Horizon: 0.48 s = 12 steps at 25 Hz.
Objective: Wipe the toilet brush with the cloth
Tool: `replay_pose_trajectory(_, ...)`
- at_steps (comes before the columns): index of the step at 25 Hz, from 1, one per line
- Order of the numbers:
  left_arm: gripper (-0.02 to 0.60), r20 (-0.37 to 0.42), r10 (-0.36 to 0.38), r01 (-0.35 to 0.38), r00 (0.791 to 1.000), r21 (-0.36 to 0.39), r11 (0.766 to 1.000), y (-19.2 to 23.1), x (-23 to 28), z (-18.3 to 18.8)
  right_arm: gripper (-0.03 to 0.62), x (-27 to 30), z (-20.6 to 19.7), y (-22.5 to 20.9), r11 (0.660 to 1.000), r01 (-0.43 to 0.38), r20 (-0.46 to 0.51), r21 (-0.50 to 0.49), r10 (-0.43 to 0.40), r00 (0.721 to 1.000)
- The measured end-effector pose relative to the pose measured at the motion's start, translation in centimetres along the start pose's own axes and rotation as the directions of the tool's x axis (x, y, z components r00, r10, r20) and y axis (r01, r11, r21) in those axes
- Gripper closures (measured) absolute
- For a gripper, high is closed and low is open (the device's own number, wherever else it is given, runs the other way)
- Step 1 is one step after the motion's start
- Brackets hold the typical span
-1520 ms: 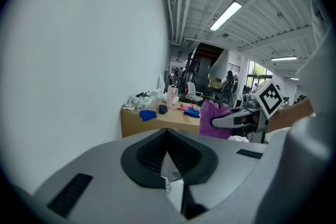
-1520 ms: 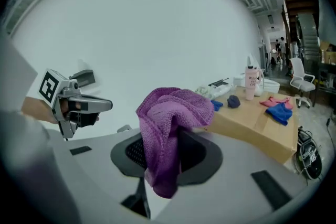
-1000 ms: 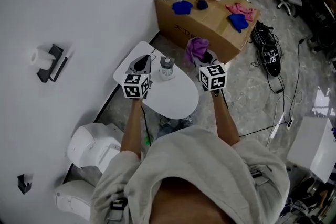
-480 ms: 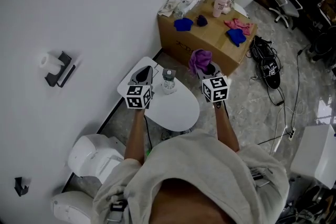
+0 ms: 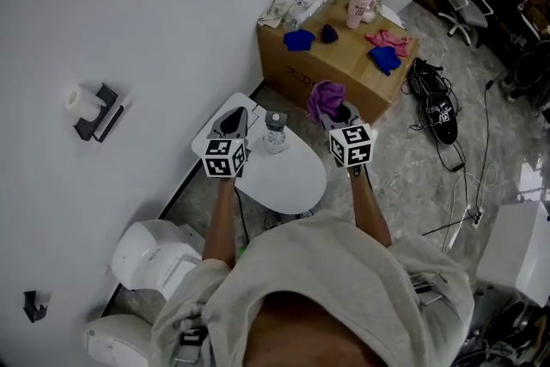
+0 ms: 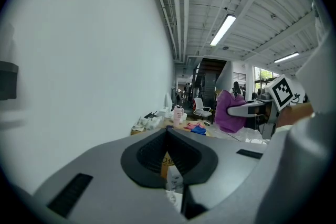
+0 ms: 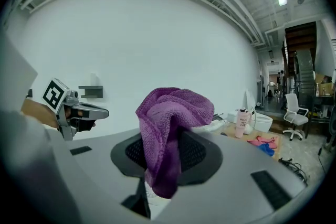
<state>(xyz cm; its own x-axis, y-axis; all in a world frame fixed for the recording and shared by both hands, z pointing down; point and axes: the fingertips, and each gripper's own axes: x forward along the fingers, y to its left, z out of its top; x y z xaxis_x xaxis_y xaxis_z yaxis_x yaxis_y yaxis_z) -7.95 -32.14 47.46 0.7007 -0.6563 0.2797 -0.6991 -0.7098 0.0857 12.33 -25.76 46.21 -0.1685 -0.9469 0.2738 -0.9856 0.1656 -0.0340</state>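
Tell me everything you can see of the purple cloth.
The purple cloth looks like knobbly microfibre, a single colour. It is bunched and folded, clamped between the fingers of the right gripper: a rounded fold stands above them, a short tail hangs below. It is held in the air, touching nothing else visible.
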Motion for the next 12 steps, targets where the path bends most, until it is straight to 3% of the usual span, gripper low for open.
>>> replay_pose_trajectory(12, 0.563, 0.005, -0.01, 0.01, 1.0, 0.014, 1.0, -0.55, 0.08, 0.55, 0.474, -0.21, 0.69, -0.03, 1.0, -0.006, 0.008, -0.016, 0.006, 1.0)
